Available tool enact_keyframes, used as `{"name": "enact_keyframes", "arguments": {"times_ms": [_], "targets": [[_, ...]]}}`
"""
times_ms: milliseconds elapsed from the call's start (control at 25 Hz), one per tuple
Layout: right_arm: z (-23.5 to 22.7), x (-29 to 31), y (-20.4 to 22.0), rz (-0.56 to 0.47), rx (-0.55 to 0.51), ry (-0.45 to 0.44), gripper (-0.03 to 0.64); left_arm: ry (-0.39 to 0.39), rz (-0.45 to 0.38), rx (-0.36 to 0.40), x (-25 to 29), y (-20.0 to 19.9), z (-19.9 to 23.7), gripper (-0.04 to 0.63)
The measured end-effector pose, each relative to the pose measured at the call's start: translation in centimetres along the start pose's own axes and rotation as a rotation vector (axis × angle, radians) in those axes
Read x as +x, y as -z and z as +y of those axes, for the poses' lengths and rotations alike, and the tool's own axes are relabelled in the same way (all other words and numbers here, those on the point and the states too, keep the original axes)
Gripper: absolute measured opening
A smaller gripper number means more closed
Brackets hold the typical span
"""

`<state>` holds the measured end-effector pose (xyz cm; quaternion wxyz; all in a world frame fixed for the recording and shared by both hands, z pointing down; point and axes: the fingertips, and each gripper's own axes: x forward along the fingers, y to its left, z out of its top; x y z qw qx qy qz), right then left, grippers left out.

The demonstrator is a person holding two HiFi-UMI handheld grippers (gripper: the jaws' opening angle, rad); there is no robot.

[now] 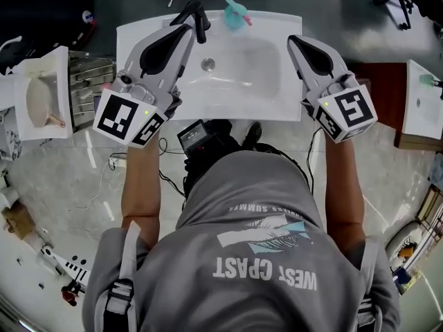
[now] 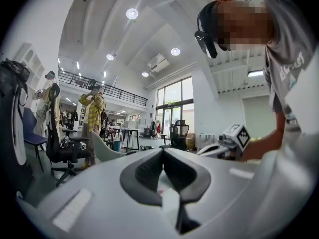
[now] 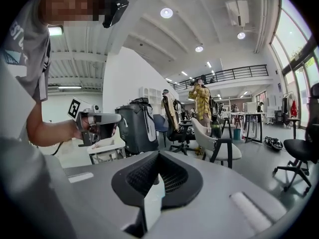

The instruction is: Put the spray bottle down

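Note:
A teal spray bottle (image 1: 235, 14) with a pink trigger rests on the back rim of the white sink (image 1: 277, 99). No gripper touches it. My left gripper (image 1: 199, 16) reaches over the sink's back left corner, its black jaws together just left of the bottle and holding nothing. My right gripper (image 1: 293, 41) hangs over the sink's right rim, shut and empty, well apart from the bottle. In the left gripper view the left gripper (image 2: 162, 153) has its pads meeting. The right gripper view shows the right gripper (image 3: 158, 156) the same way. Neither gripper view shows the bottle.
A small white basin (image 1: 41, 95) and a metal rack (image 1: 86, 81) stand to the left. Another white basin (image 1: 422, 102) sits on a brown cabinet at the right. A black device (image 1: 201, 137) lies on the floor below the sink. Office chairs (image 3: 219, 143) stand around the room.

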<state>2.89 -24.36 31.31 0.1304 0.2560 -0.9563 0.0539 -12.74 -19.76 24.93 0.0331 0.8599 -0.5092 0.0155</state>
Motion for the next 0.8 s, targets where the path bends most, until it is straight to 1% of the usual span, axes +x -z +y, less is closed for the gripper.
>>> {"name": "enact_keyframes", "arguments": {"times_ms": [120,480,800], "targets": [[0.5,-1.4,-0.2,0.002,0.023,-0.019,-0.002,0.005,0.002,0.003,0.4,-0.2,-1.1,0.002],[1.3,-3.7,0.4,0.02,0.066,-0.035,-0.002,0.018,0.023,0.003,0.7,-0.2,-3.6,0.002],[2.9,-5.2,1.3,0.033,0.062,-0.043,-0.002,0.025,0.028,0.005,-0.3,0.1,-5.2,0.002]]}}
